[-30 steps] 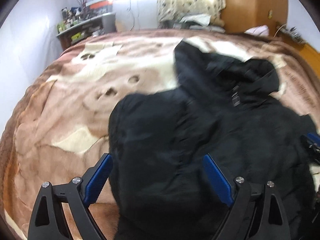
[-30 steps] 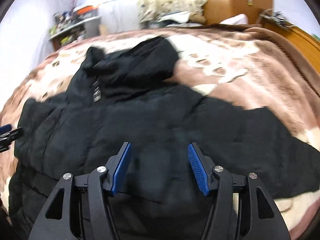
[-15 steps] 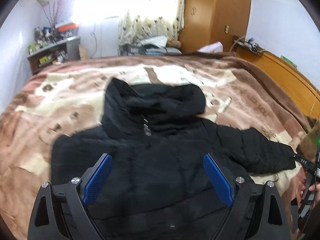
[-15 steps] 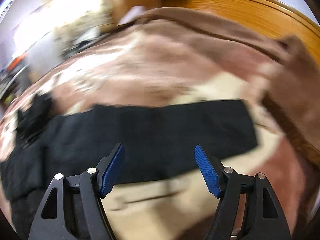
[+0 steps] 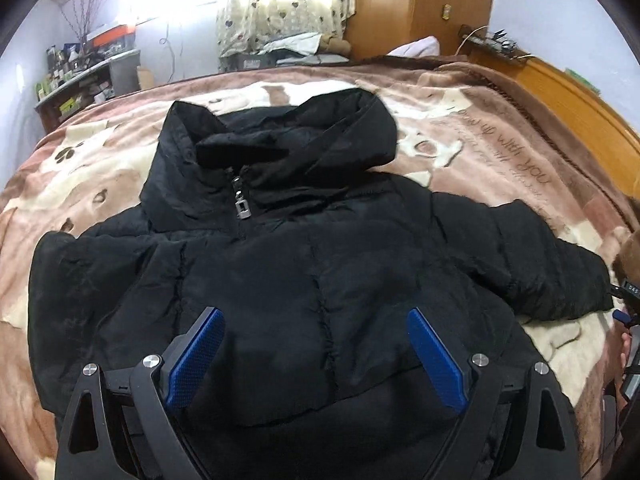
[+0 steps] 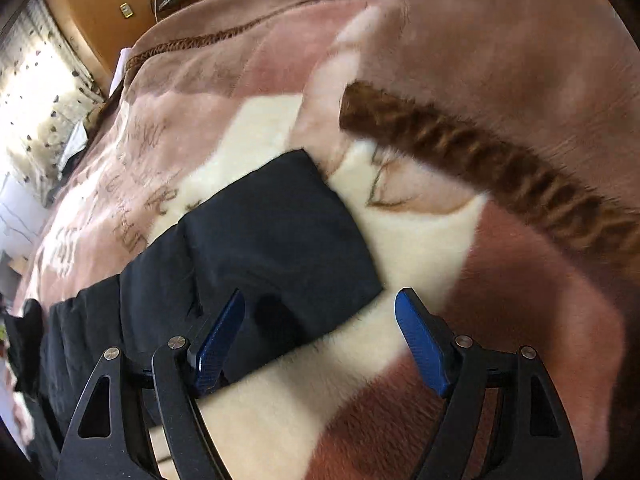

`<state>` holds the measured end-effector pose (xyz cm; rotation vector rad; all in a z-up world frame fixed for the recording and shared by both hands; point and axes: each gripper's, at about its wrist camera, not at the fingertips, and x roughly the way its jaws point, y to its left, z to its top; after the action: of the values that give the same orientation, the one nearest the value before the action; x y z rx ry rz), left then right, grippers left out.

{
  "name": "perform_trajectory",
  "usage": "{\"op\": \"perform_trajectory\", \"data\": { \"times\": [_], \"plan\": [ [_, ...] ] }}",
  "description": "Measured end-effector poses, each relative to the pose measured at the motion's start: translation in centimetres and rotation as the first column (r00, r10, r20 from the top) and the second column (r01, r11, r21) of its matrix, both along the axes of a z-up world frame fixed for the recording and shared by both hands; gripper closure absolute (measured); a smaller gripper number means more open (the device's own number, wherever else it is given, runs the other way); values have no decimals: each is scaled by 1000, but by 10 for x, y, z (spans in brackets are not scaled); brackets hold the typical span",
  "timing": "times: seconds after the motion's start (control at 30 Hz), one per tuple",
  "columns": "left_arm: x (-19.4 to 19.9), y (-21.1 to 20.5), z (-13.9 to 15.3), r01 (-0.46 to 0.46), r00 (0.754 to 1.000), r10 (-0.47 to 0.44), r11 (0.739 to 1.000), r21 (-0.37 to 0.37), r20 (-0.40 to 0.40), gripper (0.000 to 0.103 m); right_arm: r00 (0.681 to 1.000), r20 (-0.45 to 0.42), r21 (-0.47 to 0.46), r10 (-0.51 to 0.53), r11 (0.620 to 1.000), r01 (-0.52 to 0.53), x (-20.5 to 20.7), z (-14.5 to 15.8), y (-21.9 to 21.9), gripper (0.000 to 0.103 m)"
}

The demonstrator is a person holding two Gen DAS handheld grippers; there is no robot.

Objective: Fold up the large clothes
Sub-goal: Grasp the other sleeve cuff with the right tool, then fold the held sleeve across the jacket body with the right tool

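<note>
A black hooded puffer jacket (image 5: 304, 264) lies front up on the bed, zipped, hood toward the far side, one sleeve stretched out to the right. My left gripper (image 5: 316, 330) hovers open and empty over the jacket's lower front. My right gripper (image 6: 320, 320) is open and empty, low over the sleeve's cuff (image 6: 288, 240); the cuff end lies between its blue pads (image 6: 222, 336). The right gripper (image 5: 628, 312) shows at the right edge of the left wrist view, next to the cuff.
The bed is covered by a brown, pink and cream plush blanket (image 5: 500, 152) with a turned-up dark brown hem (image 6: 480, 152) beside the cuff. A wooden headboard (image 5: 576, 96) runs along the right. A cluttered shelf (image 5: 80, 80), curtains and a wardrobe (image 5: 420, 4) stand beyond the bed.
The left gripper has swung from the jacket's left side to face its middle. The right gripper has moved from over the body out along the sleeve and down to the cuff.
</note>
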<state>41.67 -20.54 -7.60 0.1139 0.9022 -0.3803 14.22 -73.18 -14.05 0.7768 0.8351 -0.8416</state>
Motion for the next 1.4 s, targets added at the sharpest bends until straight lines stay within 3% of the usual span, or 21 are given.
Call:
{"op": "perform_trajectory", "data": {
  "times": [0.27, 0.37, 0.47, 0.53, 0.57, 0.63, 0.73, 0.93, 1.07, 1.2, 1.4],
  "plan": [
    [1, -4, -5, 26, 1000, -26, 999, 30, 16, 10, 1000, -3, 19, -15, 1000, 15, 14, -14, -7, 20],
    [2, -8, -9, 35, 999, -35, 999, 41, 7, 10, 998, -55, 26, -7, 1000, 8, 29, -20, -11, 19],
    [3, -8, -12, 38, 999, -38, 998, 41, -1, 10, 999, -51, 6, -2, 1000, 2, 36, -17, -7, 24],
    [3, -8, -13, 37, 999, -36, 999, 38, -6, 10, 998, -55, -13, 13, 1000, -13, 40, -15, -3, 48],
    [4, -7, -13, 36, 999, -35, 999, 34, -10, 10, 998, -64, -29, 20, 999, -21, 43, -14, 0, 53],
    [3, -5, -13, 32, 999, -32, 999, 33, -9, 10, 997, -75, -39, 33, 999, -36, 48, -13, 1, 79],
    [3, -2, -12, 41, 999, -41, 999, 31, -10, 10, 998, -49, -75, 42, 996, -46, 47, -1, 6, 91],
    [0, 8, 4, 51, 999, -51, 999, -4, 12, 10, 989, 33, -231, 142, 964, -131, 48, 55, 37, 94],
    [-1, 17, 16, 52, 999, -51, 997, -49, 18, 12, 959, 79, -323, 273, 917, -234, 66, 102, 74, 94],
    [-2, 29, 27, 51, 999, -51, 996, -78, 8, 12, 890, 116, -384, 440, 847, -369, 91, 140, 129, 95],
    [-5, 46, 37, 55, 998, -57, 991, -123, -17, 12, 792, 97, -418, 603, 747, -517, 121, 155, 201, 95]
  ]
}}
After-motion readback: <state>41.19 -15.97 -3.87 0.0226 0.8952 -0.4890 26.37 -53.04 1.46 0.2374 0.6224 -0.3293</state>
